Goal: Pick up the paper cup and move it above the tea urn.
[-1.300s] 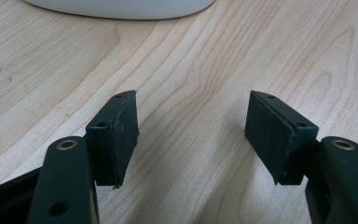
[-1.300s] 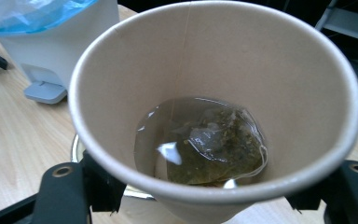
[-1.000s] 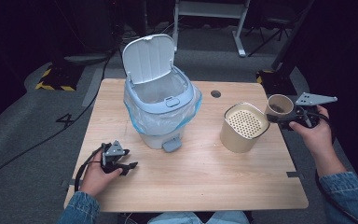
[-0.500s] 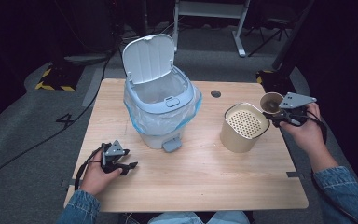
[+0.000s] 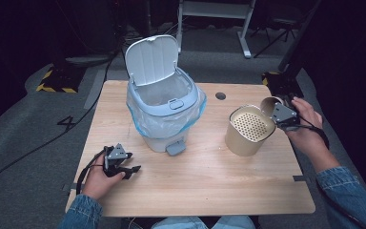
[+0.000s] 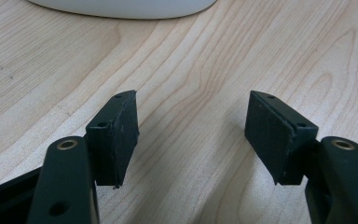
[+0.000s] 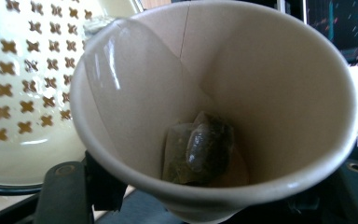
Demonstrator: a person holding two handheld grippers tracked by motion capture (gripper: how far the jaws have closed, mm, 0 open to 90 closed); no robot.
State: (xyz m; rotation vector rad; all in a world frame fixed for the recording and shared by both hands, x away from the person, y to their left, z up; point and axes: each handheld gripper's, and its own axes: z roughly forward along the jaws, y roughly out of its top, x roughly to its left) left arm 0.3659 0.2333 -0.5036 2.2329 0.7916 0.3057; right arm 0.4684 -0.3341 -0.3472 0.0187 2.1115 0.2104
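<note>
1. Here's the right claw (image 5: 282, 113) at the right of the high view, pinching a paper cup (image 5: 269, 105) by its wall; the cup is tipped on its side, its mouth toward the camera that rides on the claw.
2. In the right gripper view a wet tea bag (image 7: 200, 147) lies in the bottom of the cup (image 7: 261, 93).
3. Just left of the cup stands the cream strainer pot (image 5: 250, 130) with its punched top, the two almost touching. The cup's long axis points toward the pot and the bin (image 5: 164, 112) beyond, upper middle of the frame, lid up, bag-lined.
4. My read: the right hand is far nearer, so the dumping falls to it.
5. The left claw (image 5: 124, 167), lower left, rests on the table (image 5: 209, 191), jaws spread, nothing between them.
6. Pale wood tabletop; dark room behind, grey floor, striped tape at upper left.
</note>
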